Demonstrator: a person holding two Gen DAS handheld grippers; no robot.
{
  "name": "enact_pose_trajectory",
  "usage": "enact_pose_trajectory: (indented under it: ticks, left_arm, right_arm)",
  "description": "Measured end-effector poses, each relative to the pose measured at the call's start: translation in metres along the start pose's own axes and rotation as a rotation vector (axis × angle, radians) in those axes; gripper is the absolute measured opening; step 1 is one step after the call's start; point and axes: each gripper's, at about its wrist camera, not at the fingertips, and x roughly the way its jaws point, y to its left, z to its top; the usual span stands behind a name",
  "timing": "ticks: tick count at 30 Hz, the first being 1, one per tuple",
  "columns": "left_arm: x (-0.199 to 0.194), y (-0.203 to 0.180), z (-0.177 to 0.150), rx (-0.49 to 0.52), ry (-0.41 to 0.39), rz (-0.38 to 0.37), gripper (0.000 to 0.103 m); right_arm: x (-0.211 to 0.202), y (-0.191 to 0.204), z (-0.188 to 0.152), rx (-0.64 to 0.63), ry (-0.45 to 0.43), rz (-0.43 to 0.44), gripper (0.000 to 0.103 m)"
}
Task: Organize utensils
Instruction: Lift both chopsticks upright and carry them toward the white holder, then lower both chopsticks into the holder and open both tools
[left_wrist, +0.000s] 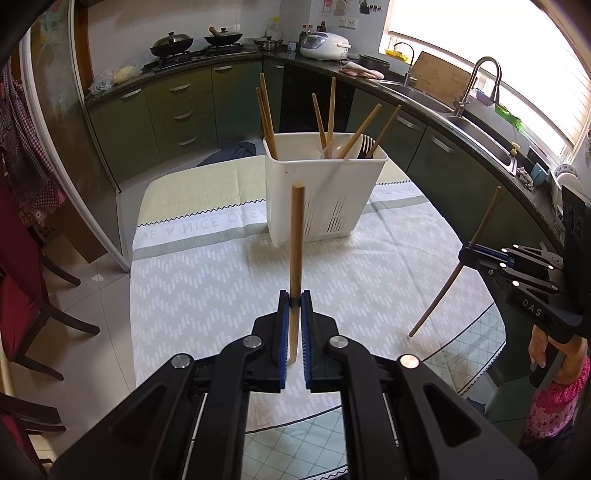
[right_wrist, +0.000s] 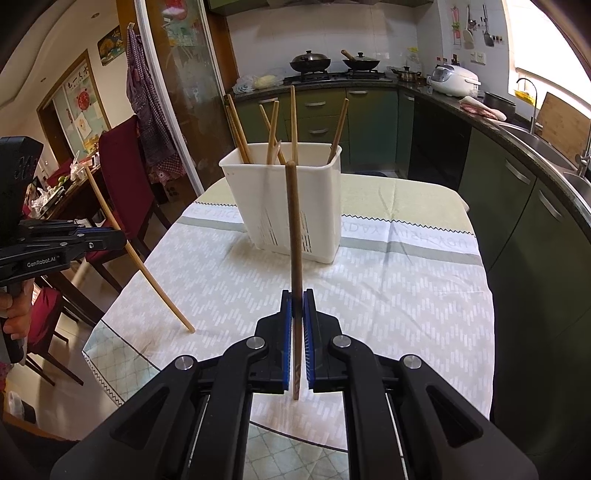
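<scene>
A white utensil holder (left_wrist: 314, 192) stands on the table with several wooden chopsticks, a white spoon and a dark fork in it; it also shows in the right wrist view (right_wrist: 288, 206). My left gripper (left_wrist: 294, 301) is shut on a light wooden chopstick (left_wrist: 296, 236), held upright above the cloth in front of the holder. My right gripper (right_wrist: 297, 299) is shut on a darker wooden chopstick (right_wrist: 293, 221), also upright. The right gripper (left_wrist: 469, 253) with its chopstick (left_wrist: 476, 236) shows at the right of the left wrist view; the left gripper (right_wrist: 120, 236) with its chopstick (right_wrist: 147, 275) shows at the left of the right wrist view.
A patterned tablecloth (left_wrist: 221, 280) covers the round table (right_wrist: 406, 295). Dark red chairs (right_wrist: 122, 177) stand at its left side. Green kitchen cabinets (left_wrist: 177, 110), a stove with pans (left_wrist: 195, 42), a rice cooker (left_wrist: 325, 46) and a sink (left_wrist: 480, 110) line the counter behind.
</scene>
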Motion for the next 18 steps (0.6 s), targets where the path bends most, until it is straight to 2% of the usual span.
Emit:
enact_pose_trajectory:
  ticks: [10, 18]
  left_arm:
    - [-0.014, -0.001, 0.004, 0.011, -0.028, -0.002, 0.006]
    - [-0.046, -0.005, 0.021, 0.027, -0.096, 0.001, 0.006]
  right_arm:
    - [-0.011, 0.006, 0.009, -0.015, -0.024, 0.014, 0.007]
    - [-0.039, 0.014, 0.038, -0.033, -0.101, 0.028, 0.007]
